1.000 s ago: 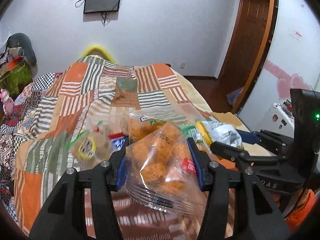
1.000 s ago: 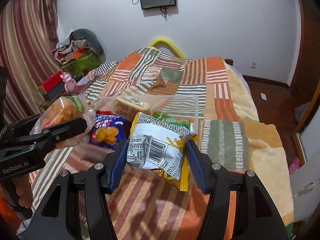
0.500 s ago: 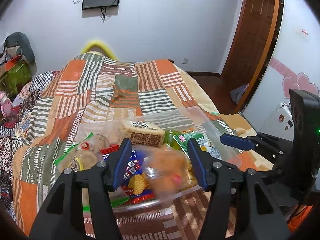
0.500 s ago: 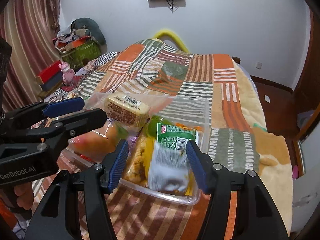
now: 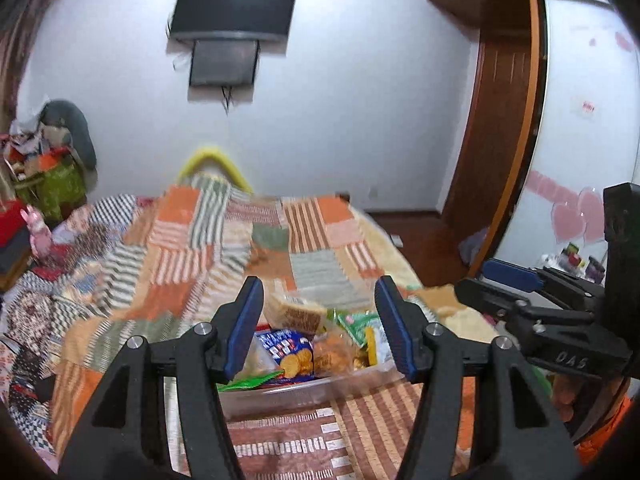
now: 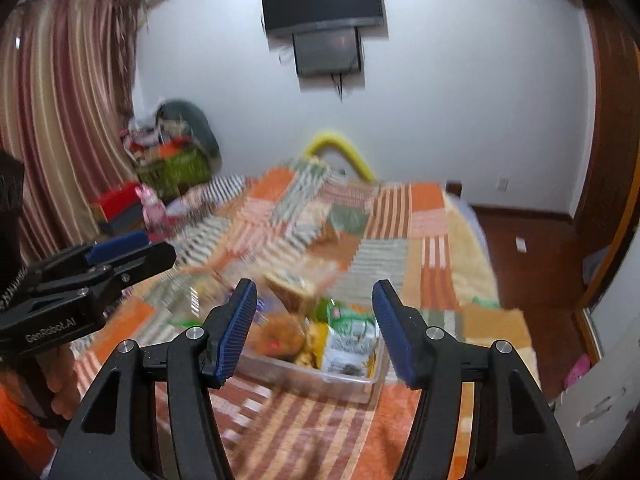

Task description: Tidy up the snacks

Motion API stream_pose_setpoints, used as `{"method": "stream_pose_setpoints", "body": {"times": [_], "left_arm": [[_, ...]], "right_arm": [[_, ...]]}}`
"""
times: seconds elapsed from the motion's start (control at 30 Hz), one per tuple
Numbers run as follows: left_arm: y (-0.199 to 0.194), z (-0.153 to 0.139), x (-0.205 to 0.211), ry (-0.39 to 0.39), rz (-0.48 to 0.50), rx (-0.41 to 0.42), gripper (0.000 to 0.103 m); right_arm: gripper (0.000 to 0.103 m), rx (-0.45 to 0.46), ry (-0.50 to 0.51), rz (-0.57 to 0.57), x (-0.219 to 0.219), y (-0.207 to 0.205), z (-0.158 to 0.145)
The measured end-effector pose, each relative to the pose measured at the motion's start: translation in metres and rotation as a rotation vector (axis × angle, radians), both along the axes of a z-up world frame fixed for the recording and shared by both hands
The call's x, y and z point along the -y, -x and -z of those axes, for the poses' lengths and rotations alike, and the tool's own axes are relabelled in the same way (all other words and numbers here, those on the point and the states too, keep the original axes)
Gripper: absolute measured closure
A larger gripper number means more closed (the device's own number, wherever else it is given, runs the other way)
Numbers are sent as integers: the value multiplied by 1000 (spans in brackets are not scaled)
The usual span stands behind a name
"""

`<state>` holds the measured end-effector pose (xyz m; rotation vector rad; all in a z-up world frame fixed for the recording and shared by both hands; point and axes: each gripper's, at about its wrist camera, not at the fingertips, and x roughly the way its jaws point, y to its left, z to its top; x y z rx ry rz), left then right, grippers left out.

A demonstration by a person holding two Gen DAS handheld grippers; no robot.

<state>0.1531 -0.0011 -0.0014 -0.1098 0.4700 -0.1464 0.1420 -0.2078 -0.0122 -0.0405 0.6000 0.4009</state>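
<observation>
Left gripper [image 5: 319, 322] is held wide open w/ nothing in it, and same for the right gripper [image 6: 314, 326], jaws spread, empty. Both are hovering above the bed [image 5: 192, 248], pointed down-and-forward at the clear plastic bin [image 6: 320, 376], which is sat on the quilt right in front of them. Snacks are piled inside: blue cracker pack [image 5: 290, 354], orange puffs bag [image 6: 282, 338], green pack [image 6: 350, 318], a wrapped cake [image 5: 298, 312] at the far end. Bin's long axis looks to be running roughly left-right across both views, tho blur makes that iffy. Neither gripper is obviously nearer, imo. No loose snacks can be spotted outside the bin, so prob nearly done.
</observation>
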Motion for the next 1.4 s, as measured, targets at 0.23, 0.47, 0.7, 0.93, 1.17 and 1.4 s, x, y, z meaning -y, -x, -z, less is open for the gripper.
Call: {"method": "stream_pose_setpoints", "body": {"times": [0.23, 0.47, 0.7, 0.93, 1.17, 1.4], "left_arm": [[63, -37, -1, -25, -21, 117, 40], [114, -50, -1, -48, -42, 197, 13], [134, -50, -4, -50, -76, 236, 0], [137, -46, -1, -66, -69, 224, 0], [137, -44, -1, -60, -60, 220, 0], [135, -40, -2, -52, -57, 208, 0]], "right_arm": [[46, 103, -63, 5, 0, 53, -41], [23, 153, -69, 17, -3, 90, -49], [5, 209, -54, 38, -7, 104, -53], [0, 235, -52, 69, -7, 111, -51], [0, 259, -34, 80, -8, 120, -49], [0, 264, -40, 90, -6, 122, -49]]}}
